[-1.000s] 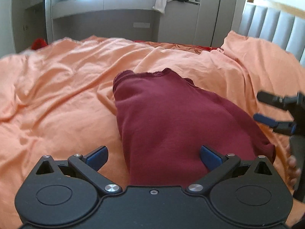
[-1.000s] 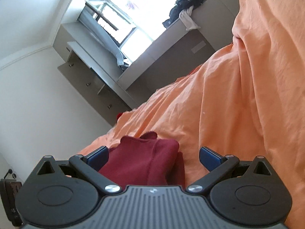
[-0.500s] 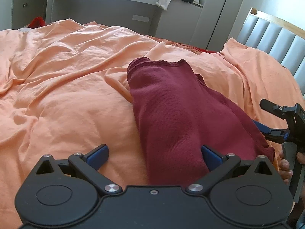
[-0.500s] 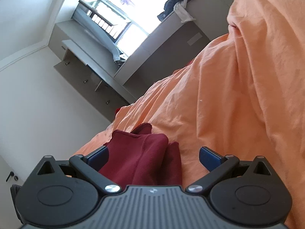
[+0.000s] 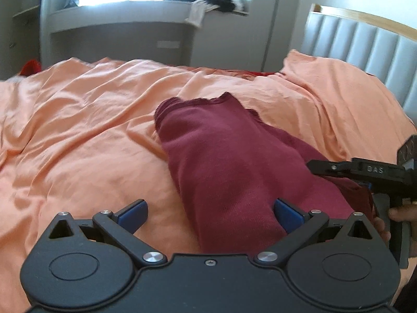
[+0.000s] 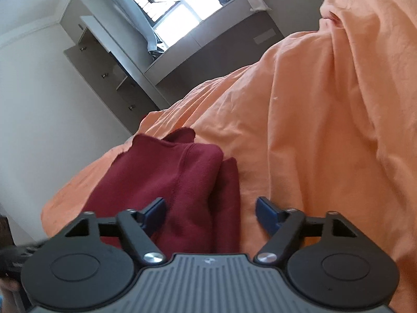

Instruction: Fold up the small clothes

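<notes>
One maroon garment [image 5: 234, 167] lies lengthwise, hem pointing away, between both hand-held grippers' parted, unclamped jaws.

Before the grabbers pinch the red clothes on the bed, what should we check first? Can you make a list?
1. Dark red garment lies on the orange bedsheet: ok.
2. Left gripper open, with the garment's near end between its fingers: ok.
3. Right gripper has cloth between its fingers: ok. Its jaws have just been closing.
4. Right gripper's pads pressing the cloth: not ok, gaps still show.
5. Garment lying flat and smooth: not ok, it is bunched in thick folds.
6. Garment edge under the right gripper, seen from the left wrist: cannot tell.
</notes>
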A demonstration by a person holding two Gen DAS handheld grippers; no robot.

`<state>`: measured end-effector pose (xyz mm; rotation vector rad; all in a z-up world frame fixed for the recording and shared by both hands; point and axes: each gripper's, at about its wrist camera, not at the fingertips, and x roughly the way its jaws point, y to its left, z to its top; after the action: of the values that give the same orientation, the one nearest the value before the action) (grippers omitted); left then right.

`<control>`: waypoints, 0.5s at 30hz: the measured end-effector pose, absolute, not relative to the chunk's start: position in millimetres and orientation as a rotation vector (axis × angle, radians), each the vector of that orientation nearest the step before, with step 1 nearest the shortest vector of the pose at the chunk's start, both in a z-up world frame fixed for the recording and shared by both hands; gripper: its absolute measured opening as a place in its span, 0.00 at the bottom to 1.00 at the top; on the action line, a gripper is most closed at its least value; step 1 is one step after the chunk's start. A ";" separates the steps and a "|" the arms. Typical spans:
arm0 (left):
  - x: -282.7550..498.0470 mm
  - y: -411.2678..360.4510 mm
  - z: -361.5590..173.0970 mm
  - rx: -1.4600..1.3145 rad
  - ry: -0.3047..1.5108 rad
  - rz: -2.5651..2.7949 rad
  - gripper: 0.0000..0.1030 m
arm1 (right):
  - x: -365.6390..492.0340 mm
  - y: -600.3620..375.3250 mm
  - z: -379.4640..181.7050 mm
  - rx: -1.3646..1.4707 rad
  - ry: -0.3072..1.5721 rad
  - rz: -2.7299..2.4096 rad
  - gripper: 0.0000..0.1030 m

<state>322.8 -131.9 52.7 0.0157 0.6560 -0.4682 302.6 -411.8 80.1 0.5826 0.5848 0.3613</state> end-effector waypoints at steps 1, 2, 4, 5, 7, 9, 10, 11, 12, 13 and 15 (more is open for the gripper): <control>323.3 -130.4 51.4 0.008 0.653 -0.479 1.00 | 301.1 -409.4 80.7 0.583 0.573 0.370 0.59; 324.3 -127.1 48.7 -0.015 0.651 -0.490 1.00 | 299.2 -407.6 81.5 0.587 0.565 0.373 0.58; 324.6 -118.8 39.6 -0.085 0.637 -0.509 1.00 | 295.7 -407.0 81.9 0.598 0.554 0.385 0.55; 323.3 -115.0 34.5 -0.112 0.616 -0.517 1.00 | 293.8 -406.3 81.6 0.609 0.550 0.396 0.55; 318.0 -111.7 26.9 -0.140 0.573 -0.514 1.00 | 291.6 -405.9 80.3 0.622 0.543 0.409 0.57; 312.9 -113.6 26.6 -0.139 0.557 -0.494 1.00 | 290.0 -404.4 78.3 0.626 0.540 0.401 0.59; 312.1 -114.8 27.1 -0.135 0.554 -0.488 1.00 | 290.1 -403.2 77.6 0.626 0.539 0.398 0.60; 311.8 -114.8 27.0 -0.138 0.553 -0.486 1.00 | 290.6 -402.0 77.9 0.620 0.538 0.397 0.61; 312.0 -113.9 26.2 -0.147 0.553 -0.487 1.00 | 291.2 -401.2 78.4 0.612 0.538 0.395 0.64; 312.5 -112.2 25.8 -0.156 0.553 -0.490 1.00 | 291.5 -400.2 78.9 0.605 0.538 0.391 0.65; 312.5 -110.6 25.0 -0.163 0.551 -0.493 1.00 | 290.9 -397.5 79.5 0.592 0.532 0.378 0.65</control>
<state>312.5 -110.6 25.0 -0.1627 0.5508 -0.4926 290.9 -397.5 79.5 0.5924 0.5321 0.3780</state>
